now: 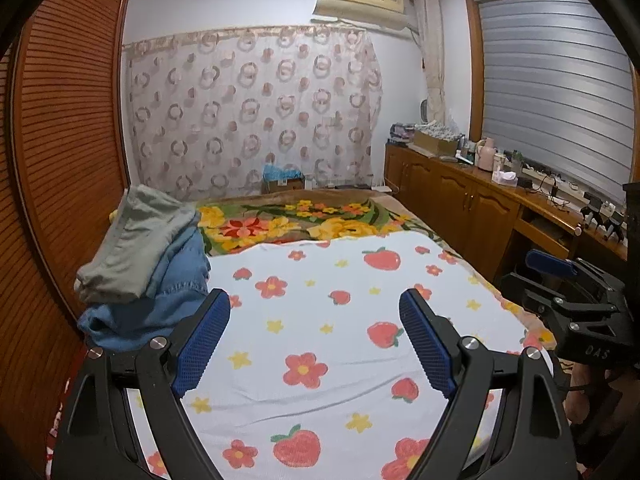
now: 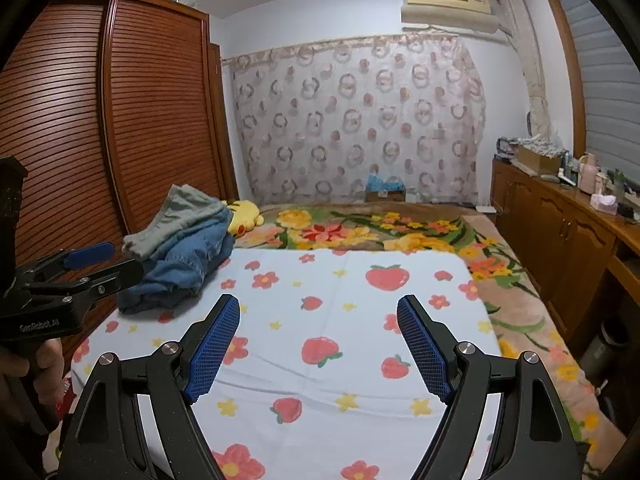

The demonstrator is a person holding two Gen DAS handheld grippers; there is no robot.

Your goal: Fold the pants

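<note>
Here, both grippers, left (image 1: 315, 346) and right (image 2: 319, 346), are hovering with fingers spread and holding nothing above the sheet (image 2: 360, 292), while the pants (image 2: 188, 268) are lying heaped, unfolded, at the bed's left edge by the wardrobe (image 2: 152, 100).

Both looking low and forward along wide-spread fingers over the strawberry sheet (image 1: 320, 304) toward the patterned curtain (image 2: 360, 120), sharing the clothes pile (image 2: 184, 252) at left, with the right gripper (image 1: 560, 280) at the right edge of the left view and the left gripper (image 2: 80, 268) at the left edge of the right view.
</note>
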